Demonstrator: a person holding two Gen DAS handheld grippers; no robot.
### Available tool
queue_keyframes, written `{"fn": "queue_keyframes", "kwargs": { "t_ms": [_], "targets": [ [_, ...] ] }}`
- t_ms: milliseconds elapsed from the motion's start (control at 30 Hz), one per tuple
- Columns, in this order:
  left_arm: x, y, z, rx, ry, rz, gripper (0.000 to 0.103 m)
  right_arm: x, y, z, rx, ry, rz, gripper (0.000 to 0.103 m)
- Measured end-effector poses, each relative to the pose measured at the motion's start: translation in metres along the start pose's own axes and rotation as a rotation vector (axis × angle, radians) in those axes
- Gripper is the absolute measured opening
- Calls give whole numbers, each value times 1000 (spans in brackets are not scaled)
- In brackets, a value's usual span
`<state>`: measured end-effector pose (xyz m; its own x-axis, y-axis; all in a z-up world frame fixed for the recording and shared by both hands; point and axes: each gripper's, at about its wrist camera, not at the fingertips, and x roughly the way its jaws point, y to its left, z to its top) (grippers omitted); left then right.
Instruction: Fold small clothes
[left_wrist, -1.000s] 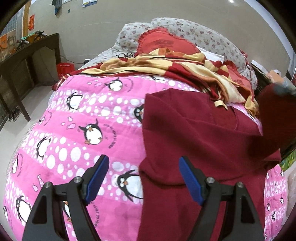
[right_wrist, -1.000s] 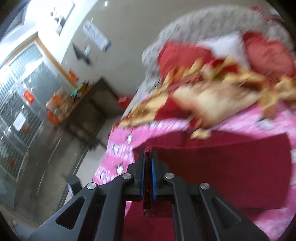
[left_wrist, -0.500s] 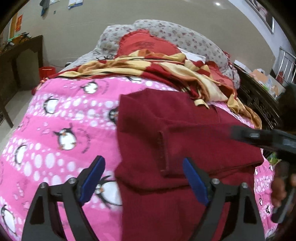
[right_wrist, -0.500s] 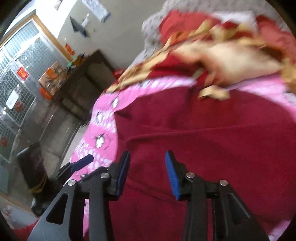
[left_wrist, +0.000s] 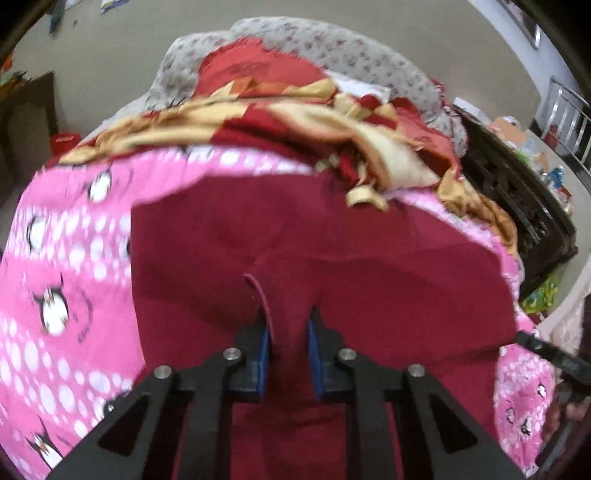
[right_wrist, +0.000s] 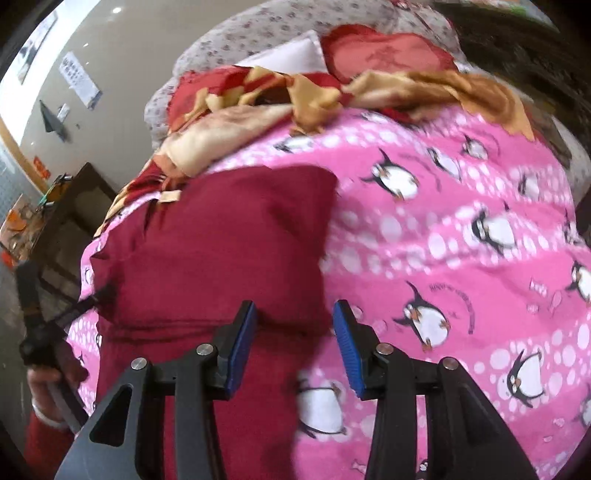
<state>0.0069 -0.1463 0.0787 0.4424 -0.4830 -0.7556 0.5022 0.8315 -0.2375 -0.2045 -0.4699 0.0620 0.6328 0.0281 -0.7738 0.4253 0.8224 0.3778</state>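
Garment: dark red garment (left_wrist: 369, 280) spread across the middle of the left wrist view, lying on the pink penguin quilt (left_wrist: 74, 266); in the right wrist view, filling the left half, with a folded-over panel ending at a straight edge near centre.

Left gripper (left_wrist: 288, 350): lower centre of its own view; wide apart half a second ago, now closing on a raised ridge of the red cloth, blue pads pressing it from both sides.

Right gripper (right_wrist: 293, 347): clamped on a cloth edge a second ago, now apart and opening a little more; nothing pinched, right-hand border of the garment lying under the gap, penguin quilt beneath the right pad.

Meaning for the task: one fold apparently laid down and let go by the right; fresh hold taken by the left, probably for the next fold.

Background: yellow-and-red blanket (left_wrist: 295, 122) bunched across the upper part of the frame, touching the garment's far edge.

Caution: blurred frames, exact layering of the fold hard to tell.
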Motion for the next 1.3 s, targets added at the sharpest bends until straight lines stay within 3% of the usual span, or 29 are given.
{"fn": "queue_keyframes", "kwargs": {
  "t_ms": [100,200,267,367,433,533,600,667,767,933,1000,1067,1167,1300],
  "targets": [
    [-21,8,12,-27,-43,-28,16,1,-1,6,35,-19,25,69],
    [-32,25,13,-40,-49,-1,10,10,9,13,59,-37,37,69],
    [-26,36,7,-45,-28,56,9,20,12,12,61,-12,26,69],
    [-3,57,-9,-96,51,96,9,37,17,3,0,37,-71,64],
    [7,65,-18,-111,81,117,9,35,17,1,-17,41,-72,64],
    [1,67,-24,-126,64,98,10,19,18,5,-25,27,-54,64],
    [-6,66,-23,-135,46,85,22,7,15,11,-12,-13,-56,64],
    [-17,63,-22,-157,12,51,46,1,9,19,17,-35,-63,64],
    [-22,55,-17,-163,-10,14,57,-1,4,27,70,-40,-27,64],
    [-3,34,-11,-130,20,11,59,8,10,27,61,-24,-36,64],
    [5,28,-12,-114,32,3,56,8,10,28,55,-25,-35,64],
    [13,22,-12,-80,52,26,16,12,8,32,53,-31,-44,64],
    [13,24,-13,-73,48,30,6,25,4,42,75,-18,-52,64],
    [-10,46,-10,-134,-11,-24,5,34,7,54,73,-28,-56,64]
  ]
}}
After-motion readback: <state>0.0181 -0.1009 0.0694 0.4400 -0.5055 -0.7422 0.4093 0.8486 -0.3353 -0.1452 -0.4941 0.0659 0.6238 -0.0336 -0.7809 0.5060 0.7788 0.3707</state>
